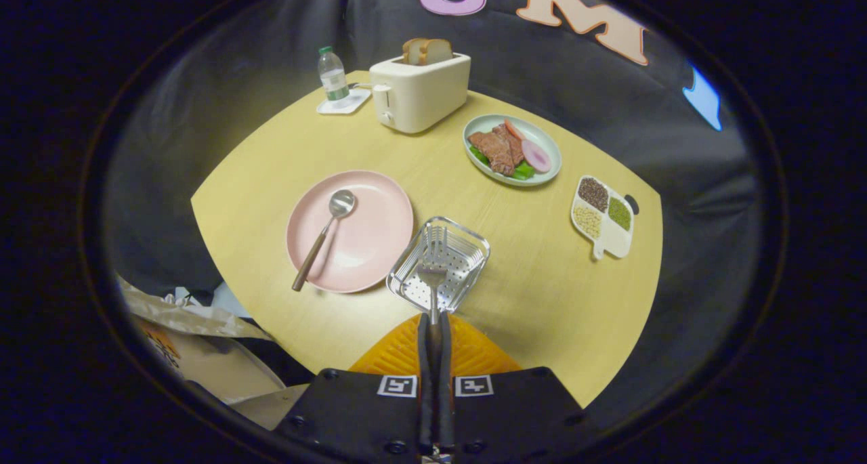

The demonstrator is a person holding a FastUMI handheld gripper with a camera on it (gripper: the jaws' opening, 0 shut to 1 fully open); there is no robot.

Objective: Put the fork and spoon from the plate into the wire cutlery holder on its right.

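while the gripper (434, 318) sits above the holder (439, 264), we see its fingers pressed close together on the fork (432, 274) handle, so the tongs are near fully closed and gripping it. fork hangs tines away from us, over the holder's mesh floor; whether the tines touch the mesh we cannot tell. holder stands just right of the plate (369, 240), almost touching its rim. spoon (325, 237) lies on the plate, bowl toward the far side, handle running back over the near left rim and poking past it.

our read on handling: fork looks like thin metal, stiff, light, smooth, so it may slip or swivel in a pinch grip. holding it on the handle end seems fine for dropping it in. spoon looks to have a darker, maybe wooden handle with a metal bowl; also light and rigid. best hold for it is probably the handle part overhanging the rim, where fingers can get under it. holder is light wire and could shift if bumped.
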